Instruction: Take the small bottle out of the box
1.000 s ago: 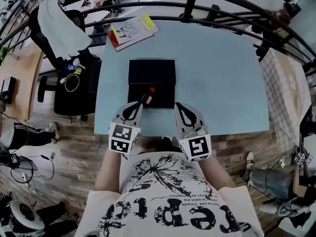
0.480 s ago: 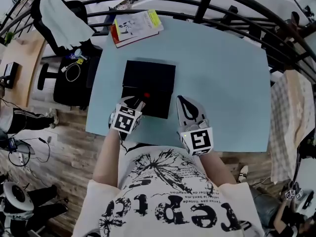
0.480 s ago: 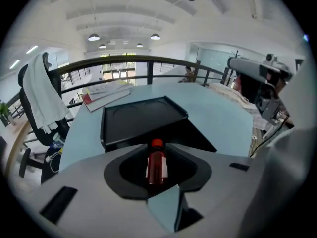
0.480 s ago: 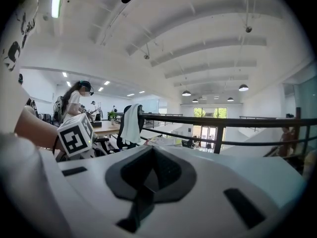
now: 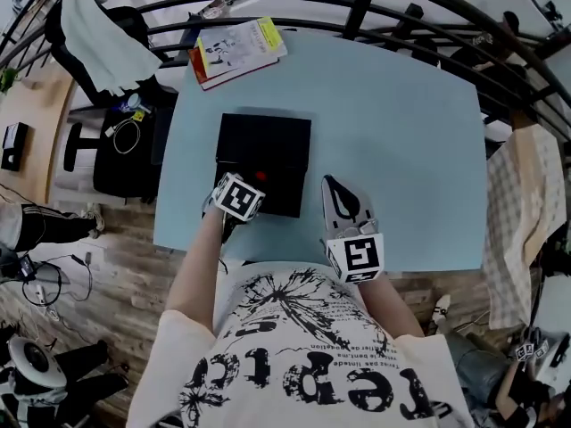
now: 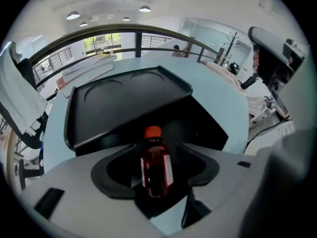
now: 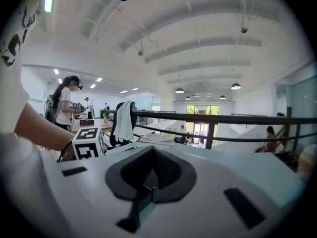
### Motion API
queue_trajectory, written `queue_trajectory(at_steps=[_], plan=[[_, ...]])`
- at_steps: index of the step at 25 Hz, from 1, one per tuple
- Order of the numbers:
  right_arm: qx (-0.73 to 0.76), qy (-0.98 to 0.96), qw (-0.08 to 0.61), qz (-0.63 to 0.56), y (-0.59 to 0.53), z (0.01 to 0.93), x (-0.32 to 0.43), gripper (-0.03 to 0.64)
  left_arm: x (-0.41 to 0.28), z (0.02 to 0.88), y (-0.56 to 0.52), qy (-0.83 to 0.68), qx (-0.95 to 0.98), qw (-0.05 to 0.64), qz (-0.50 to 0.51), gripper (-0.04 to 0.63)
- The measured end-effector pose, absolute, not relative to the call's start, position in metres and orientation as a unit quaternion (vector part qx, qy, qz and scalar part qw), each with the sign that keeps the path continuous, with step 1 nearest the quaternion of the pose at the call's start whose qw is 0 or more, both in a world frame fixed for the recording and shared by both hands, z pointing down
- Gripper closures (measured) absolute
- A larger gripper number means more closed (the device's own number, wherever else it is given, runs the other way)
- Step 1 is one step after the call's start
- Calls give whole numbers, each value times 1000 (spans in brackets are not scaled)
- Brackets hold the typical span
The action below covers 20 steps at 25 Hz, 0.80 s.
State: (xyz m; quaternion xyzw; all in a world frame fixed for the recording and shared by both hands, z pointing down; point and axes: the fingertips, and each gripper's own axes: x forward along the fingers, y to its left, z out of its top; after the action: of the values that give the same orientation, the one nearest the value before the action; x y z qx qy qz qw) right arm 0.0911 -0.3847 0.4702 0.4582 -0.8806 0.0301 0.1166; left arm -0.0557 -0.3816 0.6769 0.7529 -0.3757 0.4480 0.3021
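Left claw point(image 6: 156, 155) is spreading open from pressed-together, straddling small bottle point(image 6: 157, 168) unpinched | bottle is sitting in box point(image 6: 124, 108) | extraction is pending

The counter point(image 5: 401, 141) lies bare to the right of the black box point(image 5: 263, 141) and beyond it, so that whole side gives open passage. A stack of books point(image 5: 236, 47) takes up the far left corner, well apart from the box. A dark railing point(image 5: 357, 3) curves past the far edge. The box's open lid point(image 6: 124, 100) walls off the space behind the small bottle point(image 6: 156, 167), leaving the near side and the top open. The left gripper point(image 6: 156, 147) fills that near side. Its fingers point(image 6: 111, 172) are opening with the bottle between them, a slim gap on either side. The right gripper point(image 5: 333, 185), fingers together, occupies the counter just right of the box.
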Motion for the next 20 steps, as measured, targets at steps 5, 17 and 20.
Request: queue_trajectory(at_steps=[5,17,20], plan=[[484,-868,109,32,-385,465,100,606,-50,696,-382,-340,750,297,484,345],[526,-842,111,37,-383,465,108,606,-57,711,-378,-332,748,299,490,356],[526,-842,113,35,-379,464,103,606,-59,705,-384,-336,755,289,483,357]])
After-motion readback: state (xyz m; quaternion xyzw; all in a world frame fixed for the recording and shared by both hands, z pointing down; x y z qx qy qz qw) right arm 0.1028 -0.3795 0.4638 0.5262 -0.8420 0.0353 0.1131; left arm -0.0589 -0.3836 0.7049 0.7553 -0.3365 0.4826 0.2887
